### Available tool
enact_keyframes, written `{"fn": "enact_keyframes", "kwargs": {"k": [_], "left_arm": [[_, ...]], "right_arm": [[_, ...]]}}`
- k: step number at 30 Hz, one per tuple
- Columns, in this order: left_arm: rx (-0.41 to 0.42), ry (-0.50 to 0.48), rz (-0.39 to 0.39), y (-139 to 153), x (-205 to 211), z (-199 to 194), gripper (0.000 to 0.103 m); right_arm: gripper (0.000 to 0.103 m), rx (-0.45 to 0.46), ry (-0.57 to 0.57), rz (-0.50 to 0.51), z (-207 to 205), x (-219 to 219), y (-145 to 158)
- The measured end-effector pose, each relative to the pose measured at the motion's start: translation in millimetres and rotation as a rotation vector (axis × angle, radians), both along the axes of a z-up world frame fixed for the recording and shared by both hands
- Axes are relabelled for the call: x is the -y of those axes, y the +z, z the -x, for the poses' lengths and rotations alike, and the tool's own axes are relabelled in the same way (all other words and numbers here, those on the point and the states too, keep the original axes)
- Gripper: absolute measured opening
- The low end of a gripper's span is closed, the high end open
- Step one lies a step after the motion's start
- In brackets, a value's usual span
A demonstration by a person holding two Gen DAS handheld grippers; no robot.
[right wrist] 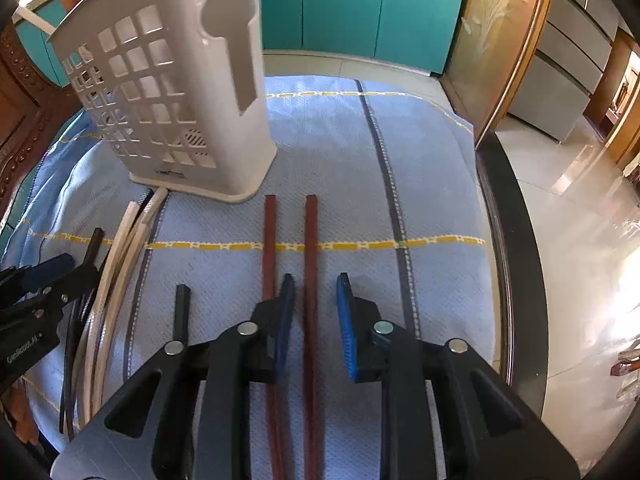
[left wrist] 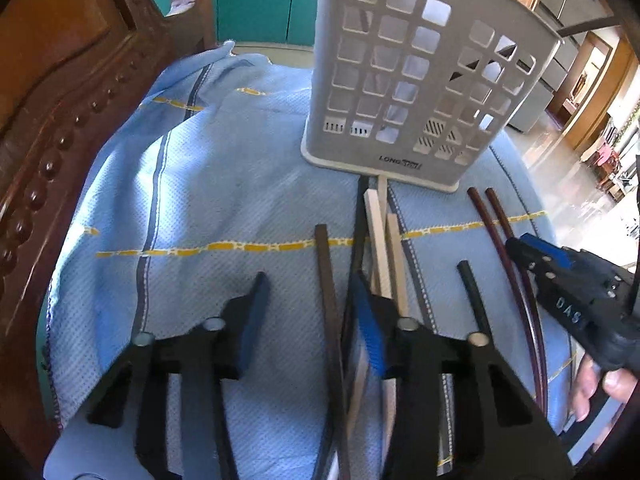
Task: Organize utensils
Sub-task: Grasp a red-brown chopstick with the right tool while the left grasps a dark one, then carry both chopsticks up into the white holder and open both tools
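- Chopsticks: dark brown stick (left wrist: 330, 300) lower centre between parted left gripper (left wrist: 310, 320) jaws, untouched.
- Right gripper (right wrist: 314, 316) jaws apart, straddling reddish-brown chopstick (right wrist: 311, 280).
- White perforated plastic holder (left wrist: 420, 80) upper centre on blue cloth (left wrist: 200, 200).

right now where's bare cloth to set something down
Free: the blue cloth left of the holder, toward the carved wood; also right of the red-brown chopsticks, up to the table rim. Crowded: the strip before the holder, full of chopsticks.
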State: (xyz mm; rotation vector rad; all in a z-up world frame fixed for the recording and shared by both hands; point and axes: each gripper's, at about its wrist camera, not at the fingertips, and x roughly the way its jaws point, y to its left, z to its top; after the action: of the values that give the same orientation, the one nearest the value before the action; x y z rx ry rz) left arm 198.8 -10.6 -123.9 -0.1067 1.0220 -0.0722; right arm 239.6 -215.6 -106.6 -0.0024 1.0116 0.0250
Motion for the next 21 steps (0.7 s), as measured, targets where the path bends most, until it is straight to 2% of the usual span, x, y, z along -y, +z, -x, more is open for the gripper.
{"fn": "enact_keyframes", "kwargs": {"k": [1,3,7,10,15,21], "left_arm": [[-0.003,0.002,-0.009,-1,0,-2,0.024],[0.001,0.007,-0.036,-3,-2,-5,0.014],[0.003,0.025,-0.050,-4,-6,-8,0.008],[0.020,0.038,-0.064,-2,-9,-9,0.007],[0.145,0.068,-0.074,31,-17,7,0.007],[0.317,0.046,-0.011,88,-27,43,0.007]], "right_arm": [[0.011,0.000,0.009,-0.001,1,-2,0],[0.007,0.000,0.028,-0.010,-1,-3,-1],[0.006,0.008,0.020,-0.045,5,-1,2],[0.006,0.059,0.005,-0.081,12,5,16],[0.007,0.209,0.002,-0.167,37,22,56],[0.007,0.416,0.051,-0.274,77,45,107]]}}
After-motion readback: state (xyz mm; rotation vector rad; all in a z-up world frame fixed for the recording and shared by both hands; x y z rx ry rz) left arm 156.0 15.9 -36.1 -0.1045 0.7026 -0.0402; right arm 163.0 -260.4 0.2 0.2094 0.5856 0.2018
